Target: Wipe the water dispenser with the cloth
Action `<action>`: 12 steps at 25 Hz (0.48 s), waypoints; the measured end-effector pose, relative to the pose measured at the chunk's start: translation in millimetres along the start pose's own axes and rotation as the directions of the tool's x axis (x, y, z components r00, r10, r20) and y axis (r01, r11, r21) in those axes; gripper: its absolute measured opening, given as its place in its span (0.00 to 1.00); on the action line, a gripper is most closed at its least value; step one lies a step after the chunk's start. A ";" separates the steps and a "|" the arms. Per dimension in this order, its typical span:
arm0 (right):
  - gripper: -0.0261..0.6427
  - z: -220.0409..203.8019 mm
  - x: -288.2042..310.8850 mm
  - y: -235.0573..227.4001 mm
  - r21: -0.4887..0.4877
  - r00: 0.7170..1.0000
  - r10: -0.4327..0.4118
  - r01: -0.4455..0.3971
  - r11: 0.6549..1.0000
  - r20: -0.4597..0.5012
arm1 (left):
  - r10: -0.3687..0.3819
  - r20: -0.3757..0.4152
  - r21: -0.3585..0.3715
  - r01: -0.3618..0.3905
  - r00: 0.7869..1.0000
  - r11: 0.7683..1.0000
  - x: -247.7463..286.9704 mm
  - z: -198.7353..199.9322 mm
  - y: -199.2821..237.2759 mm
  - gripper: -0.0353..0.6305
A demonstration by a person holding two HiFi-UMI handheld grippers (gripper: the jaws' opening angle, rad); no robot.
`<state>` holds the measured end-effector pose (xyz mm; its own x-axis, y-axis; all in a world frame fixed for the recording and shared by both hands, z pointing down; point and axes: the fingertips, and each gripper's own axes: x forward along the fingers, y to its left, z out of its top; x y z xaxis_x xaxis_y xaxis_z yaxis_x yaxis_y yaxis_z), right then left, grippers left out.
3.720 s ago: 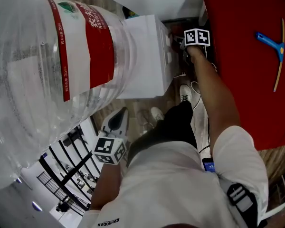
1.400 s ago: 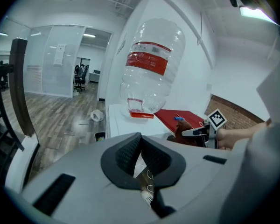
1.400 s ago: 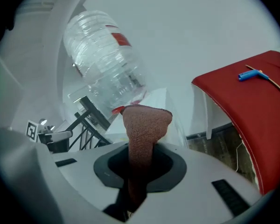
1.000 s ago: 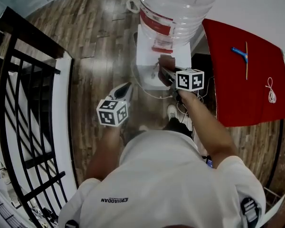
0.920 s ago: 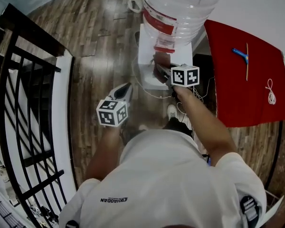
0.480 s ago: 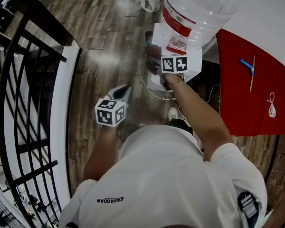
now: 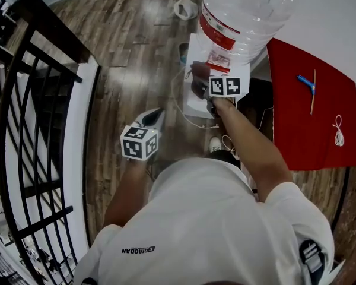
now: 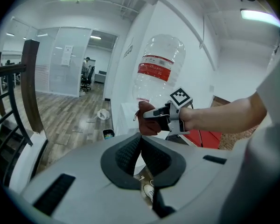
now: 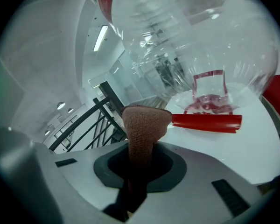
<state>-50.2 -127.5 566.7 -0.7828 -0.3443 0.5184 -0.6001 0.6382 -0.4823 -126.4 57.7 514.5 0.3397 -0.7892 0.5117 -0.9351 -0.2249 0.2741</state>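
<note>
Right gripper (image 9: 141,164) has come up from the water dispenser's (image 7: 194,47) side to its white top, beside the neck of the bottle (image 7: 243,10). Its jaws clamp the brown cloth (image 9: 144,125), folded end sticking out; contact with the top unclear. Left gripper (image 8: 139,153) hangs well back, jaws pressed together, empty. Count: two grippers, one cloth, one dispenser, one bottle.
</note>
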 end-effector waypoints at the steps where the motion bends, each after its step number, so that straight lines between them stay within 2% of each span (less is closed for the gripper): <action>1: 0.12 -1.3 -4.3 -5.3 0.007 1.000 -0.010 0.010 1.000 0.003 | -0.007 -0.001 0.004 0.007 1.000 1.000 2.9 0.6 -2.2 0.04; 12: 0.12 -6.3 -67.4 -75.0 0.086 0.990 -0.128 0.123 0.989 0.055 | -0.078 -0.028 0.044 0.079 0.997 0.996 34.2 1.8 -31.5 0.04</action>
<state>48.5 -147.9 572.3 -0.7074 -0.4606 0.5362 -0.7038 0.5294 -0.4737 -85.5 36.9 521.9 0.4146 -0.7527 0.5114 -0.9086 -0.3115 0.2781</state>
